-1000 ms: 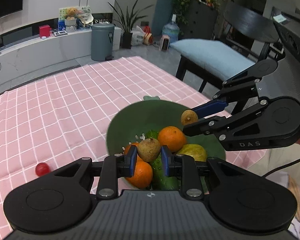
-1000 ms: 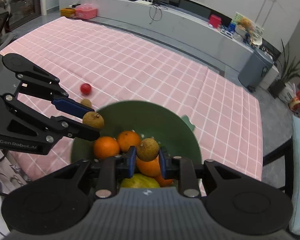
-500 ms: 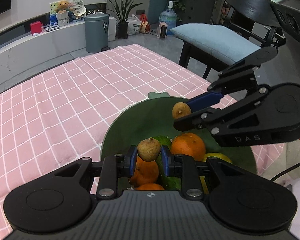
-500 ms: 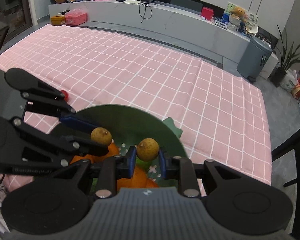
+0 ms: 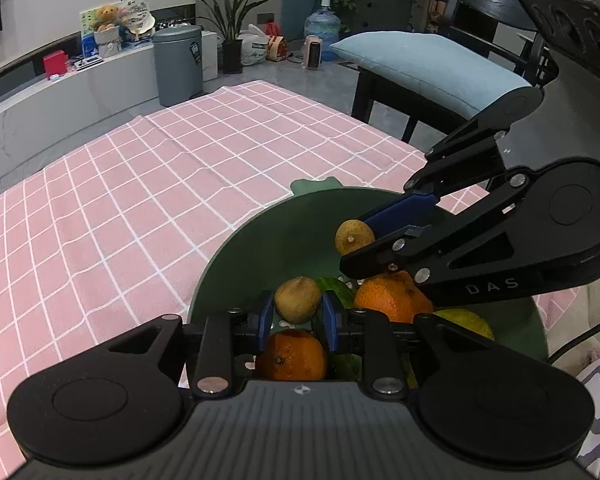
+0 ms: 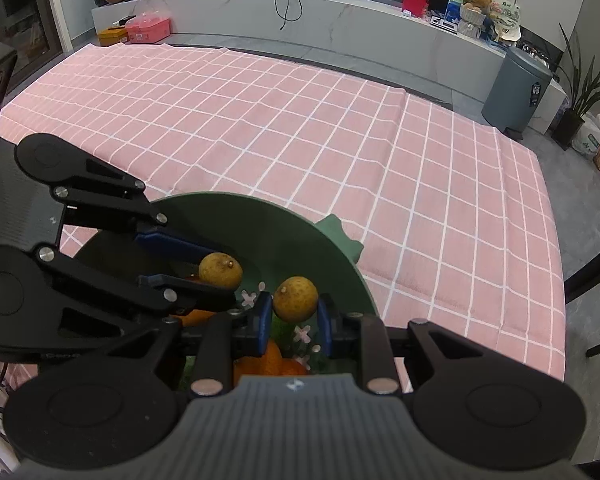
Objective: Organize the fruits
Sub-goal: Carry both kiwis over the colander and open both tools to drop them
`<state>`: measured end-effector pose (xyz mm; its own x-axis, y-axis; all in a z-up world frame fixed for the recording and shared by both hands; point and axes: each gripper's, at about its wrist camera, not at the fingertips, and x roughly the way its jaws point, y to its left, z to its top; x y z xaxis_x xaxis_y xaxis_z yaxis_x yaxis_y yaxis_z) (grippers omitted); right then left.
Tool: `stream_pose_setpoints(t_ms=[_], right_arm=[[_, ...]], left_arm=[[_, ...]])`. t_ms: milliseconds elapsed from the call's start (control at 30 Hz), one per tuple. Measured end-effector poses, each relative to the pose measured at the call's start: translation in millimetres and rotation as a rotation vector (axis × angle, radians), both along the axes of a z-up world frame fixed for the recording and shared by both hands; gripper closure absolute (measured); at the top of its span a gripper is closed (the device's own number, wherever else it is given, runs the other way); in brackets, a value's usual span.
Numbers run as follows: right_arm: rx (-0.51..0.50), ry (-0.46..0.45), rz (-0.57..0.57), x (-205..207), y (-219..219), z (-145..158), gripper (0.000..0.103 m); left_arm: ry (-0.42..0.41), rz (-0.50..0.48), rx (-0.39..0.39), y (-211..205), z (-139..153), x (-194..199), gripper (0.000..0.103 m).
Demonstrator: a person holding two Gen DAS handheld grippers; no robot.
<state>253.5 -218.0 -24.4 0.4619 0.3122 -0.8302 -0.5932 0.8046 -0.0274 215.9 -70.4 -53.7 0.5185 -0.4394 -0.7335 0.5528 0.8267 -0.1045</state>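
Observation:
A green bowl (image 5: 260,236) (image 6: 300,224) sits at the near edge of the pink checked tablecloth and holds oranges (image 5: 294,356) (image 5: 388,298), a yellow-green fruit (image 5: 466,320) and something dark green. My left gripper (image 5: 298,312) is shut on a small brown longan (image 5: 298,299) above the bowl. My right gripper (image 6: 294,312) is shut on another longan (image 6: 295,299), also over the bowl; it shows in the left wrist view (image 5: 354,237). The left gripper's longan shows in the right wrist view (image 6: 220,271).
The tablecloth (image 6: 300,120) stretches away beyond the bowl. A dark chair with a blue cushion (image 5: 428,66) stands by the table's far corner. A grey bin (image 5: 178,64) and a low white bench are on the floor beyond.
Both grippers have dropped lower over the bowl, each still holding its longan. The red fruit on the cloth has gone out of view.

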Motion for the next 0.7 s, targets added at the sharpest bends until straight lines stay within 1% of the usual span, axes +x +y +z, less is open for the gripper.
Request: stream_pose_setpoints(t_ms=[67,100,200,300,400,500,533,600,667,700], right_arm=[[0.008,0.005,-0.002,1.4,-0.3,-0.3,0.083],[0.009,0.006,-0.002,1.6,0.3,-0.5,0.083],[0.009,0.008,-0.001,2.5,2.9,-1.3,0.083],[0.014,0.013,-0.003,4.1,5.9,-1.9,0.083],[0.019,0.023,-0.006,6.1,8.8,-3.5,0.083],[0.018,0.034,-0.012,8.6,14.7,-5.1,0.083],[0.015,0.039,-0.017,9.8,16.3,-6.0,0.083],[0.008,0.051,-0.028,12.5,19.8,-8.6,0.083],[0.006,0.062,-0.037,14.6,21.9,-11.8,0.083],[0.002,0.066,-0.040,15.4,22.9,-13.5,0.083]], left_arm=[[0.003,0.002,-0.007,2.4,0.4,-1.1,0.073],[0.005,0.001,-0.009,4.1,0.9,-1.6,0.070],[0.009,0.004,-0.025,9.1,4.6,-4.0,0.068],[-0.009,0.005,-0.037,16.0,12.5,-10.1,0.067],[-0.025,0.011,-0.035,23.3,21.8,-14.8,0.064],[-0.042,0.055,-0.010,31.7,29.7,-17.2,0.063],[-0.041,0.069,-0.012,36.8,32.0,-16.6,0.065],[-0.025,0.088,-0.048,45.8,36.2,-17.1,0.063],[-0.040,0.117,-0.033,50.1,39.5,-18.8,0.062],[-0.046,0.117,-0.035,51.9,40.8,-20.3,0.062]])
